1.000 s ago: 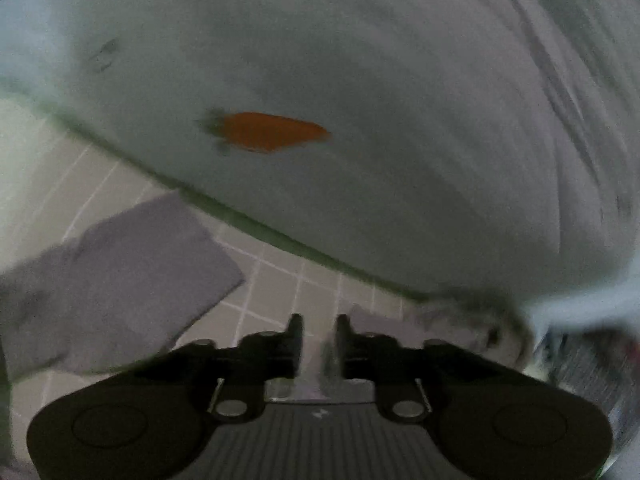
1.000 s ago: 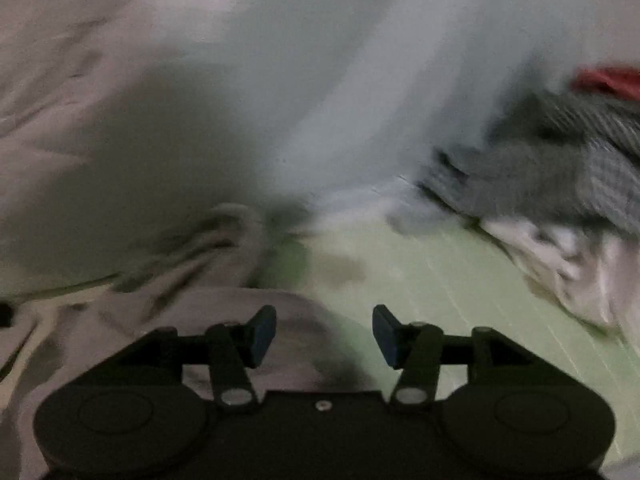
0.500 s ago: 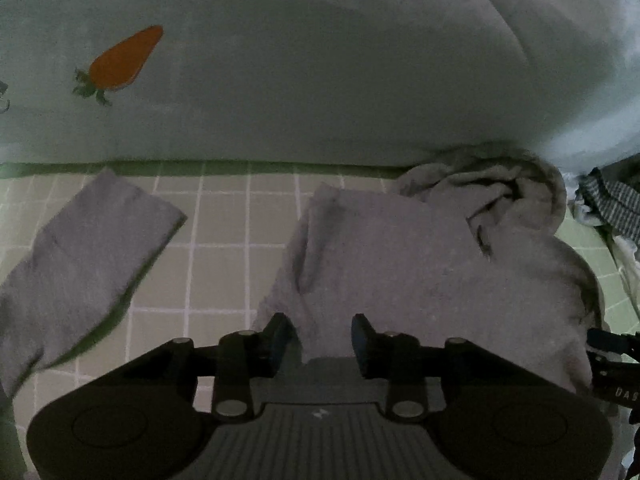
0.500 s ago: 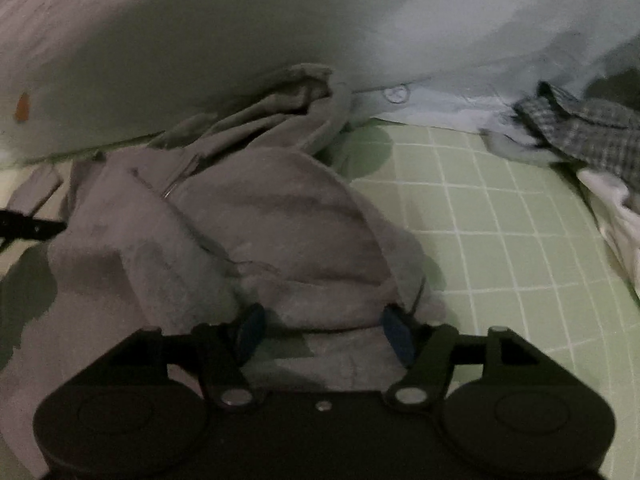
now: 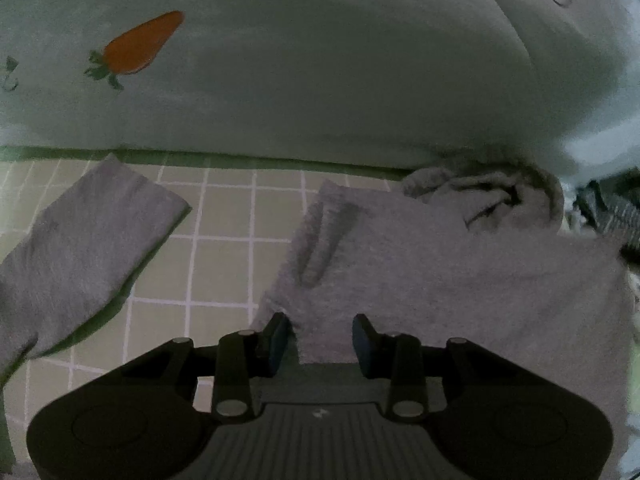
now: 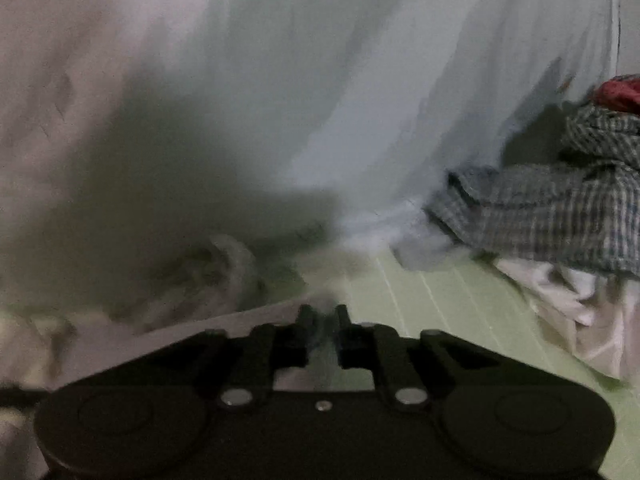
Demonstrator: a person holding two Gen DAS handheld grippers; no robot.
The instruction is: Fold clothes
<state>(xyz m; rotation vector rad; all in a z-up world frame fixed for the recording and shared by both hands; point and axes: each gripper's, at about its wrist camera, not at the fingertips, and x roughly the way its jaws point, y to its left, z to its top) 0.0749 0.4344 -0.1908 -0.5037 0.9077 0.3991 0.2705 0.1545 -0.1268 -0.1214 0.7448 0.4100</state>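
**Grey hoodie spread on a green checked sheet, one claw closing on its edge**

We see the grey hoodie [image 5: 460, 276] lying on the green checked sheet [image 5: 224, 256], its hood [image 5: 492, 192] bunched against the pale quilt [image 5: 320, 80] with the carrot print [image 5: 140, 44]. Our left gripper [image 5: 320, 338] stands with its jaws apart, straddling the hoodie's near left edge; the pads do not press the cloth. To its left one sleeve [image 5: 84, 248] lies flat, separated from the body by a strip of bare sheet.

In the blurred right wrist view our right gripper [image 6: 323, 330] is closing, its jaws nearly together, with a fold of grey cloth between them. Open sheet [image 6: 460, 312] runs to its right as far as a checked shirt [image 6: 540, 212] and white cloth [image 6: 580, 312], both cut off by the frame. A red item [image 6: 620, 92] behind them is too small to identify.
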